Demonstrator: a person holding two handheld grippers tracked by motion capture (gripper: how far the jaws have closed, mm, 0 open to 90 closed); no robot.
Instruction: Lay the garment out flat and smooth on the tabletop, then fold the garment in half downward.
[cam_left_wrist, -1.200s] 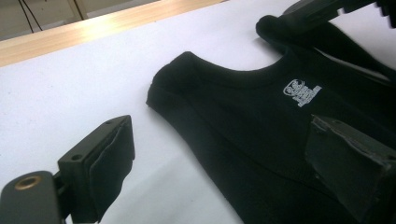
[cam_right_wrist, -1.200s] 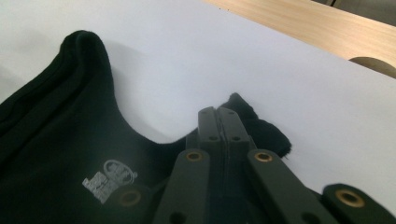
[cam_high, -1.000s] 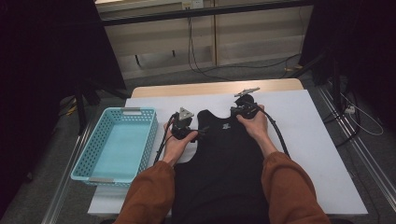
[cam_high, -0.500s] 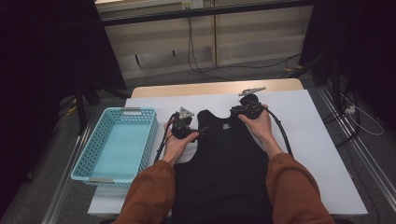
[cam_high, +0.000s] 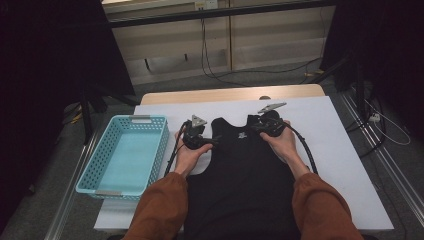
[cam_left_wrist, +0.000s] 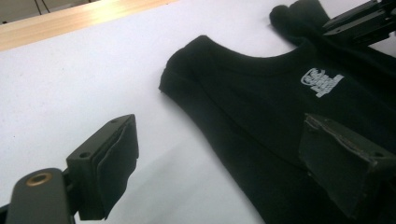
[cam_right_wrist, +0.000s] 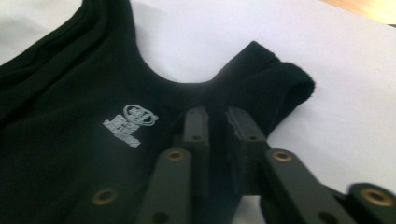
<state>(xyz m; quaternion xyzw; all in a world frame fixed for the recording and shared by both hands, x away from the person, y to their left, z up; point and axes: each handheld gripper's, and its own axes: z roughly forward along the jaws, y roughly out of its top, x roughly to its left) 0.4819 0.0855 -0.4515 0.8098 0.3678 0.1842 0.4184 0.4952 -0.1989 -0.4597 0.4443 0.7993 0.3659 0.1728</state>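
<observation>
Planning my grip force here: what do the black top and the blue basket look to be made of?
Black top: soft matte knit fabric, probably cotton jersey; it lies limp, with ribbed strap edges and a white printed logo. Blue basket: rigid moulded plastic, slightly glossy, with perforated lattice walls.

Vest (cam_high: 242, 170) on table (cam_high: 345, 165), basket (cam_high: 125, 155) to its left.

White table (cam_high: 345, 165), black vest (cam_high: 245, 175) flat, teal basket (cam_high: 92, 186) at left
</observation>
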